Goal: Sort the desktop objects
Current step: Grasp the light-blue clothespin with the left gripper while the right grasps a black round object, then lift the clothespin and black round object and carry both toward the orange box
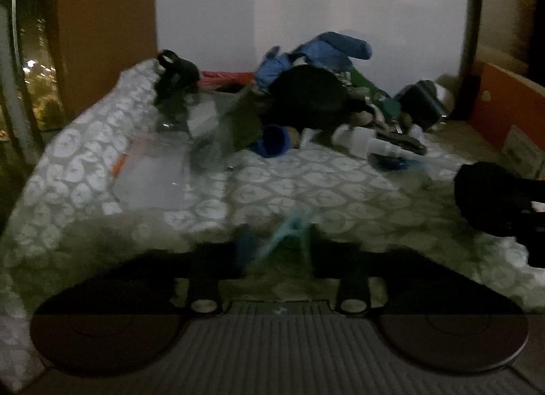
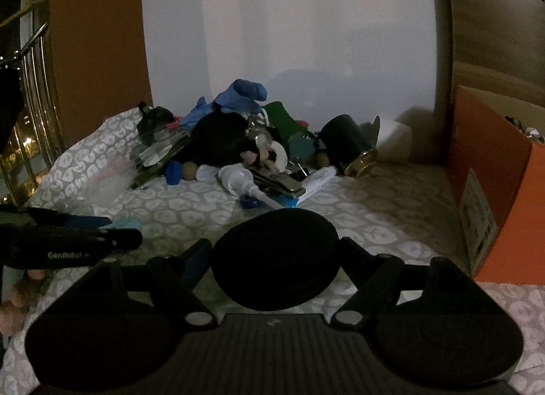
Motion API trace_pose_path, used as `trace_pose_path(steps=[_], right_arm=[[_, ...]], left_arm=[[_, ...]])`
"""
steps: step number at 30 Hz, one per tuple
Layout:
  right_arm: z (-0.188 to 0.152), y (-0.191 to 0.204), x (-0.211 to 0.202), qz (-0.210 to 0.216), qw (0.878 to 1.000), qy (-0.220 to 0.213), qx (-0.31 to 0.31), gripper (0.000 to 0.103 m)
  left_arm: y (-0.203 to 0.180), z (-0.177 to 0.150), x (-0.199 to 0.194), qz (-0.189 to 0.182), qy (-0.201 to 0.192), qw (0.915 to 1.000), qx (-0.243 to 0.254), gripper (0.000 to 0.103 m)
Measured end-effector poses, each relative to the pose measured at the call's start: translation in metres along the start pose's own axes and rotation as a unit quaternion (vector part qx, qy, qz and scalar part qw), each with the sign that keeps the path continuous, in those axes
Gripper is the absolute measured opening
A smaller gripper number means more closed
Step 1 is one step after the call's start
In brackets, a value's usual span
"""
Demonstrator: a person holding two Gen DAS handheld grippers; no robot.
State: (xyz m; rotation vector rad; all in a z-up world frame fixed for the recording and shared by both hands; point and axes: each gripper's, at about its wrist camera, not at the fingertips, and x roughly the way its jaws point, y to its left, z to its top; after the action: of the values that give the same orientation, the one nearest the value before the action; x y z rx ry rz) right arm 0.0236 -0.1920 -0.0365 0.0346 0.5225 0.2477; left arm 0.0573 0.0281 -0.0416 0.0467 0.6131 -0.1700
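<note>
Most of the sorting looks undone: the pile of small objects (image 2: 259,153) still crowds the bench's far edge, with an orange box (image 2: 494,190) at its right edge. The right tool (image 2: 276,258) pinches a black round disc. The left tool (image 1: 277,241) angles downward, pinching a blurred pale-blue item.

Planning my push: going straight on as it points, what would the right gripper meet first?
Probably the small blue cap, then the white plastic spray bottle just behind it; the black round disc in the right gripper would touch first. Depth is unclear in this dim view.
</note>
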Motion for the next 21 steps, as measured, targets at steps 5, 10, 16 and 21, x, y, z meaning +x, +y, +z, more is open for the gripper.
trace_pose_path(steps=[5, 10, 16, 21], right_arm=[[0.000, -0.001, -0.002, 0.003, 1.000, -0.004, 0.002, 0.080], [0.000, -0.001, -0.004, 0.004, 1.000, -0.007, 0.001, 0.080], [0.000, -0.003, -0.008, 0.004, 1.000, -0.011, 0.005, 0.080], [-0.002, -0.005, -0.012, 0.006, 1.000, -0.011, 0.012, 0.080]], left_arm=[[-0.003, -0.001, -0.010, 0.011, -0.021, 0.9997, 0.002, 0.028], [-0.006, 0.003, -0.012, 0.009, -0.027, 0.9996, 0.007, 0.028], [-0.012, 0.005, -0.013, 0.009, -0.028, 0.9995, 0.007, 0.028], [-0.019, 0.004, -0.013, 0.014, -0.021, 0.9997, 0.007, 0.028]])
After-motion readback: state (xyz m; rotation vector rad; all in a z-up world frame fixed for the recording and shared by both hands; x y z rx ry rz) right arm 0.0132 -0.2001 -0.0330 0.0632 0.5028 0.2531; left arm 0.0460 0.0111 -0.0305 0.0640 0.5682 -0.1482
